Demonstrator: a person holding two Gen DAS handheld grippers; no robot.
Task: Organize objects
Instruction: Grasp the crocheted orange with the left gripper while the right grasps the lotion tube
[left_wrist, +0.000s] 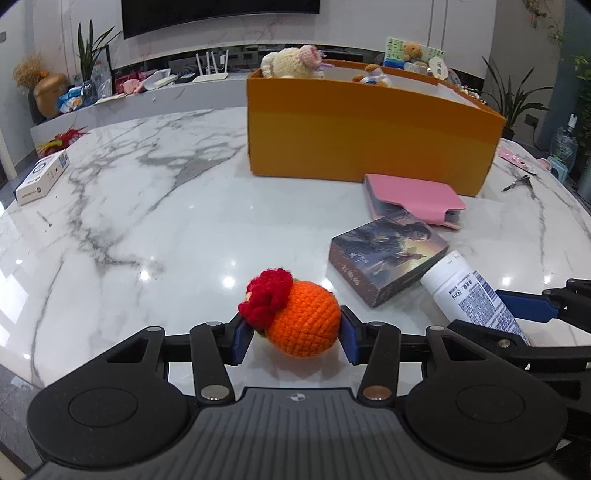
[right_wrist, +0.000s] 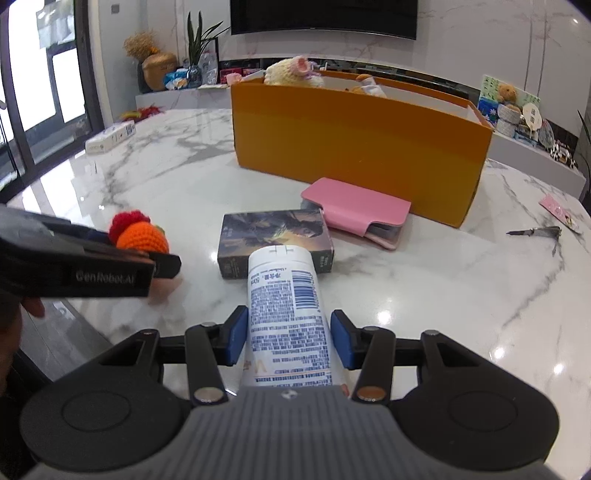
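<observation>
The left hand-held gripper (left_wrist: 293, 338) has its blue pads pressed on both sides of a crocheted orange ball (left_wrist: 304, 319), low over the marble surface (left_wrist: 147, 221). The right hand-held gripper (right_wrist: 288, 338) clamps a white tube (right_wrist: 288, 306) the same way — its cap end reaching toward a dark book (right_wrist: 275, 240). Both pickups look made; the next move is probably a lift and carry over the pink case (right_wrist: 356, 210) into the orange box (right_wrist: 354, 144) — clearing its tall wall.
</observation>
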